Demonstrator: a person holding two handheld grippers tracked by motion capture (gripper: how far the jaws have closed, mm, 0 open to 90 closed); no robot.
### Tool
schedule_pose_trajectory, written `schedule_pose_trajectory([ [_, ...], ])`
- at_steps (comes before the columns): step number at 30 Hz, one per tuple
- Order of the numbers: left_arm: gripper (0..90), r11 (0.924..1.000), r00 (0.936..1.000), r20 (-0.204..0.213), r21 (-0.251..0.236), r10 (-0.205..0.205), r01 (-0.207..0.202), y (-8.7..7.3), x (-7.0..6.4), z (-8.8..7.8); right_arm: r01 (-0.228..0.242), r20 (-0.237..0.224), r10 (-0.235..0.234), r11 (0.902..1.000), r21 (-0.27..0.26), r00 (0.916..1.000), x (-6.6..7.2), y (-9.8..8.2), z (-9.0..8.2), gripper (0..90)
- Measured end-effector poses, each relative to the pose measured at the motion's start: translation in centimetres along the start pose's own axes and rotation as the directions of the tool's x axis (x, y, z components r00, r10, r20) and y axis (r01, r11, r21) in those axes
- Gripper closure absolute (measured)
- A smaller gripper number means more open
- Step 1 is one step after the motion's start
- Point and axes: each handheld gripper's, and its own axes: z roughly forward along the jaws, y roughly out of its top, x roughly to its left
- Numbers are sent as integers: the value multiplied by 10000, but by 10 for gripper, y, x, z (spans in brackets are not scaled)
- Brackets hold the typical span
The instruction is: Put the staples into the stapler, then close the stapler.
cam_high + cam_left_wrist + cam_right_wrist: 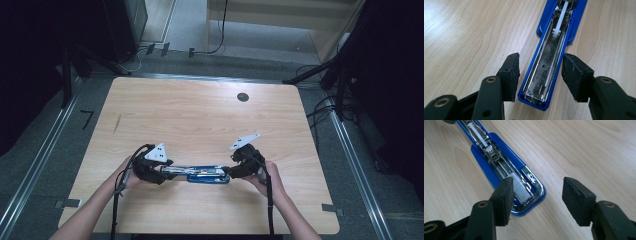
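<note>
Pale wood-grain table [200, 110] with rounded corners, standing on grey carpet between metal floor rails; dark equipment and cables lie beyond its far edge. A small dark round mark [243, 97] sits near the far edge, right of centre.

Item under work: a blue stapler [202, 173], opened out flat and lying lengthwise parallel to the near edge, close to that edge and roughly midway between the left and right edges. Its blue body carries a bright metal channel along its length. In the left gripper view the channel [546, 67] is scuffed, with a white plastic pusher [560, 21] farther along. In the right gripper view a block of silver staples [522, 190] sits in the channel at the rounded end, with a spring rod behind it.

Left gripper [540, 75]: held in the person's left hand [125, 177] at the stapler's left end. Jaws stand apart, one on each side of the blue end. The left pad lies against or just beside the blue edge; contact cannot be confirmed. The right pad is clear of it with table showing between.

Right gripper [537, 195]: held in the right hand [270, 180] at the stapler's right end. Jaws stand wide apart. The left pad overlaps the staple end from above; contact cannot be confirmed. The right pad is well clear over bare wood. Nothing is clamped.
</note>
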Motion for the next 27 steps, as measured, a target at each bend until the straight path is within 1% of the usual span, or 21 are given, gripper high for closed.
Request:
schedule_pose_trajectory([
  [1,497,10000,10000,2,-9,-5,5,0,0,0,-92,-10,92,10000,21,10000,0,-1,0,434],
  [3,497,10000,10000,20,-27,-19,19,-1,1,-1,-205,158,205,9998,17,9997,0,-3,0,423],
  [4,496,10000,10000,22,-59,-50,51,-1,1,-1,-276,132,276,9996,-2,9995,0,-4,-1,422],
  [6,496,9999,10000,18,-51,-87,87,-2,1,-2,-330,320,327,9994,67,9990,1,-5,-1,418],
  [7,496,9999,10000,12,-65,-82,82,-2,1,-3,-416,266,414,9991,89,9988,1,-5,-1,418],
  [8,496,10000,10000,7,-45,-53,53,-3,2,-3,-405,271,404,9992,26,9988,2,-6,-2,418],
  [10,496,9998,9999,35,-156,-158,159,-4,2,-4,-439,347,438,9990,23,9984,3,-5,-2,419],
  [12,501,9997,9998,30,-187,-186,186,-5,2,-5,-352,411,351,9994,1,9985,4,-5,-1,426],
  [16,504,9993,9996,26,-266,-267,267,-7,3,-6,-381,418,374,9991,159,9984,6,-4,2,427],
  [19,500,9993,9996,29,-255,-289,290,-7,3,-6,-381,453,371,9990,227,9983,7,-5,3,427],
  [24,475,9989,9993,57,-268,-376,377,-9,5,-6,-346,494,336,9992,184,9982,7,-5,2,431],
  [27,469,9994,9994,83,-152,-324,325,-10,5,-5,-387,514,382,9992,82,9979,7,-4,2,431],
])
